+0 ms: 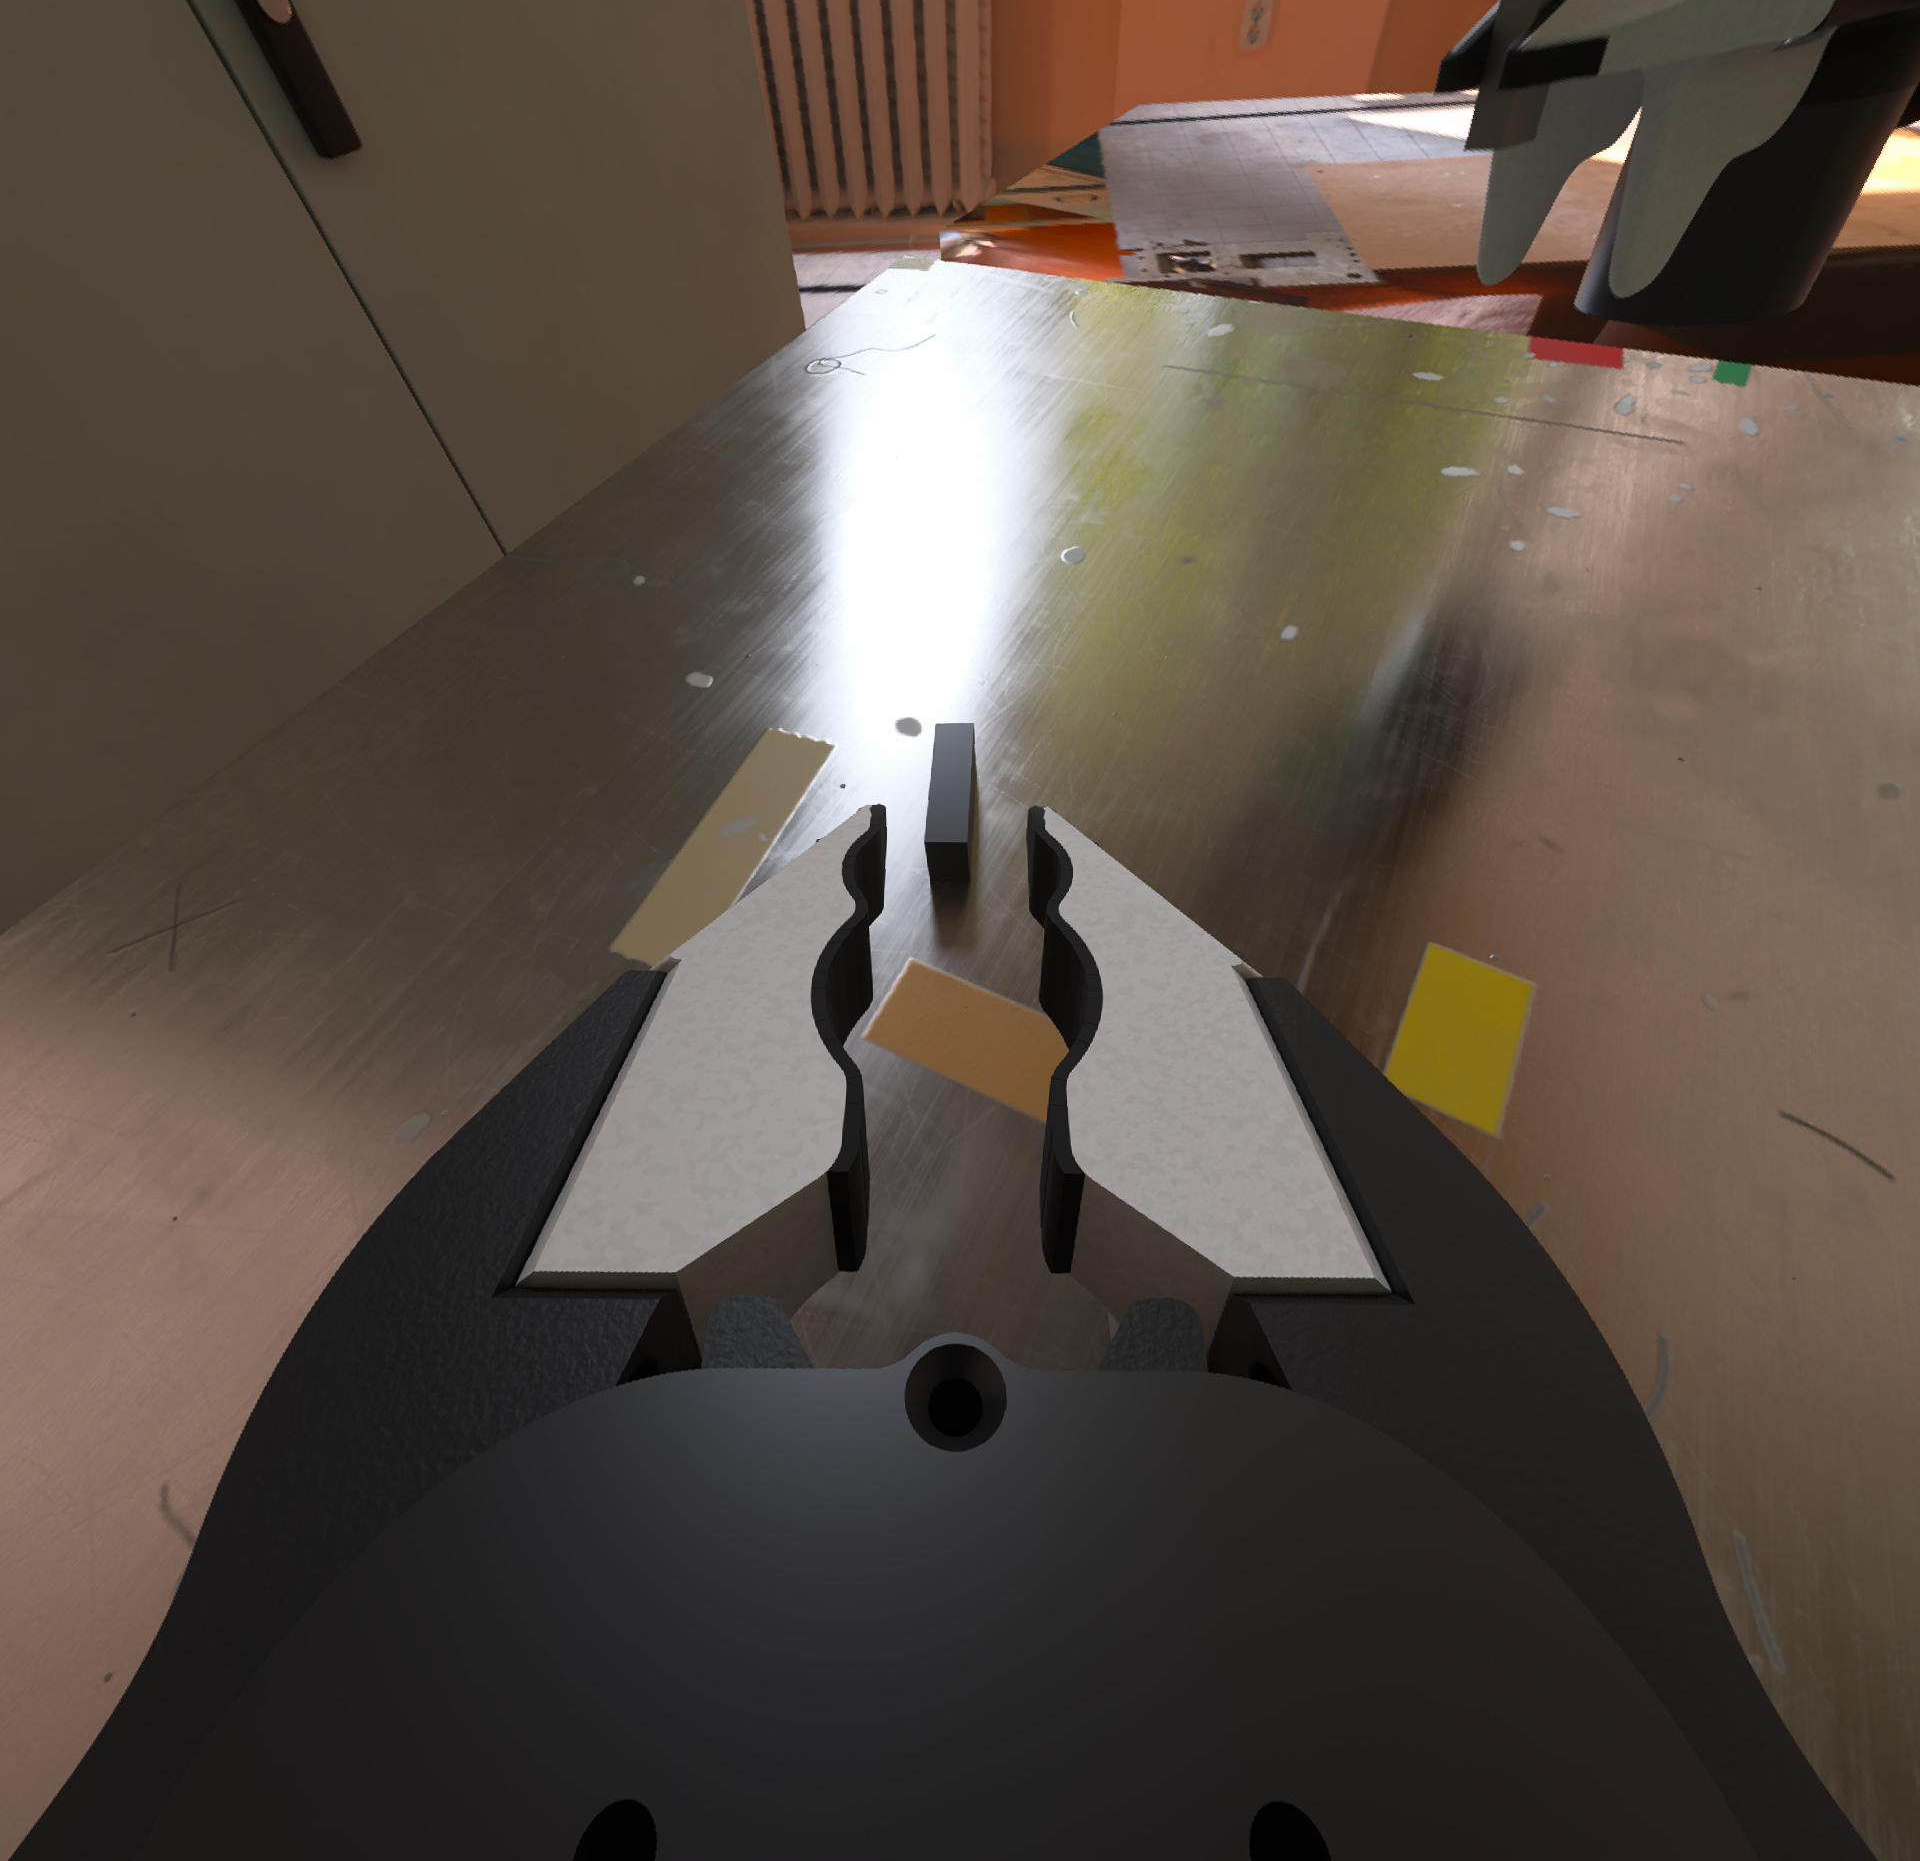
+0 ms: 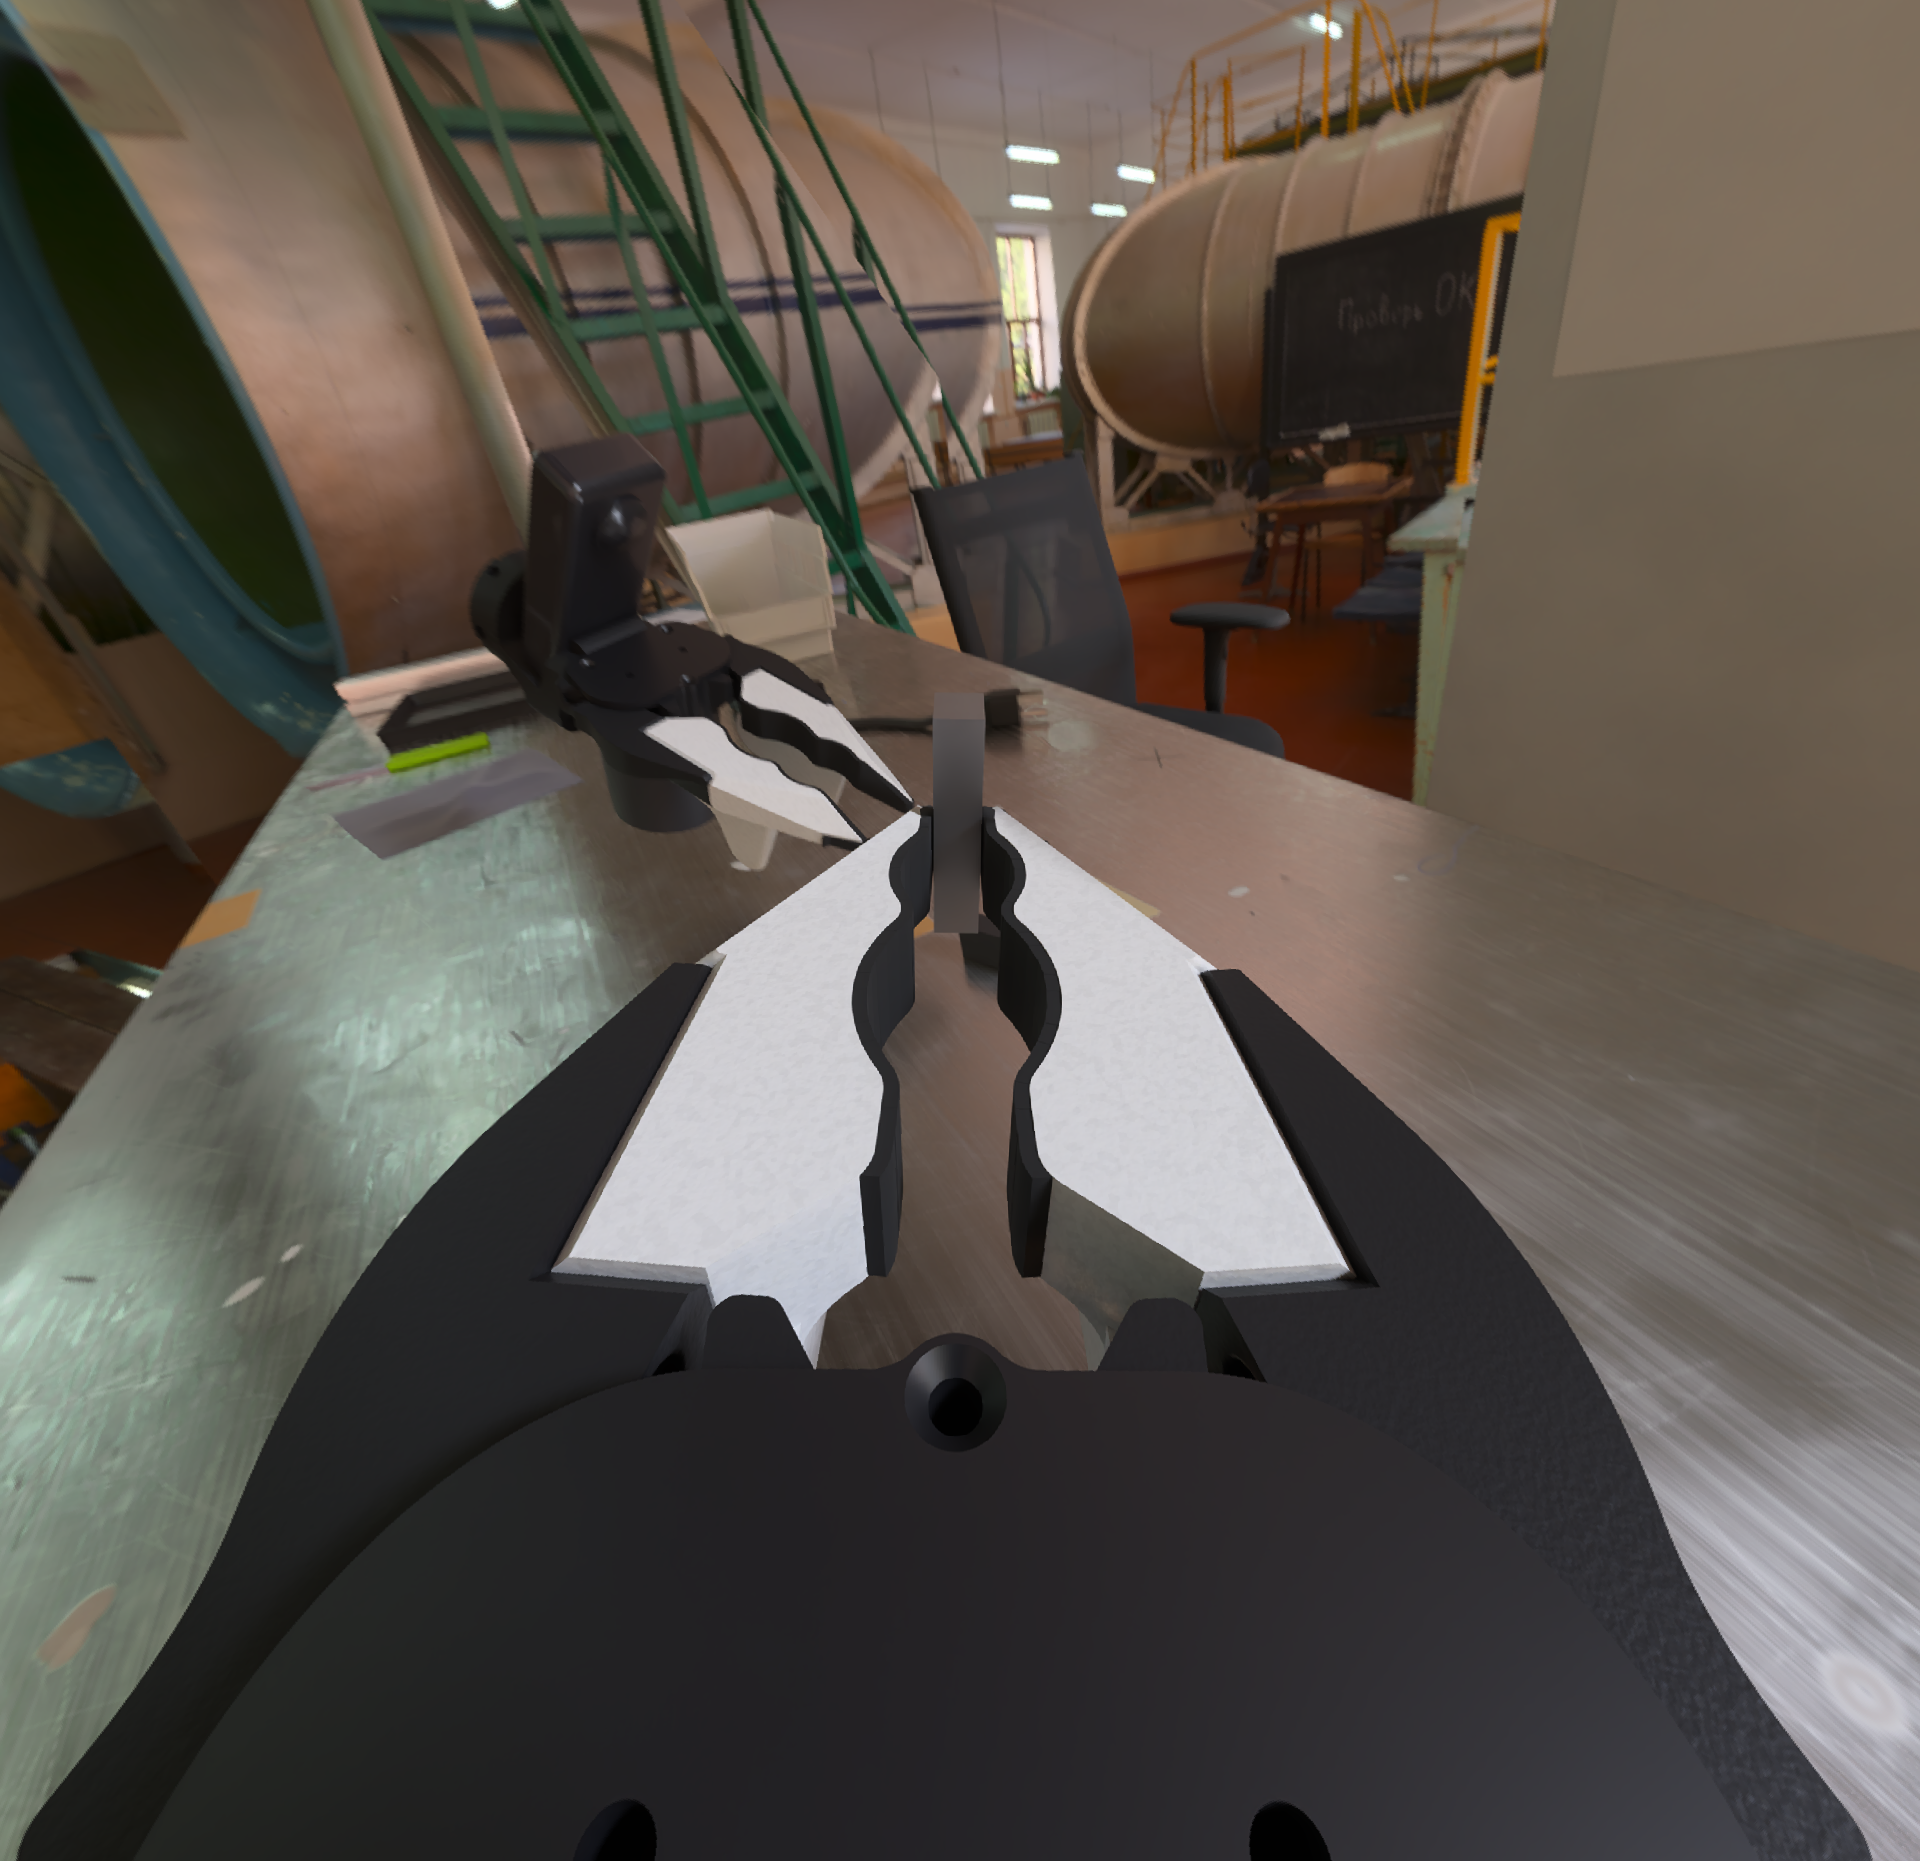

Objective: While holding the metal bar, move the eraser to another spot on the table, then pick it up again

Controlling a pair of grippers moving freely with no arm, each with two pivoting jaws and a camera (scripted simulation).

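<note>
The eraser [image 1: 951,803], a small dark block, lies on the scratched metal table [image 1: 1299,585] just beyond the tips of the left gripper [image 1: 956,824], whose jaws stand apart around nothing. Beige tape [image 1: 727,855] lies to its left, a tan patch [image 1: 966,1037] shows between the fingers [image 1: 727,1084], and a yellow patch [image 1: 1460,1037] sits to the right. The right gripper [image 2: 956,824], raised at the far right in the left wrist view, is clamped on the upright grey metal bar [image 2: 958,814] at its fingertips
</note>
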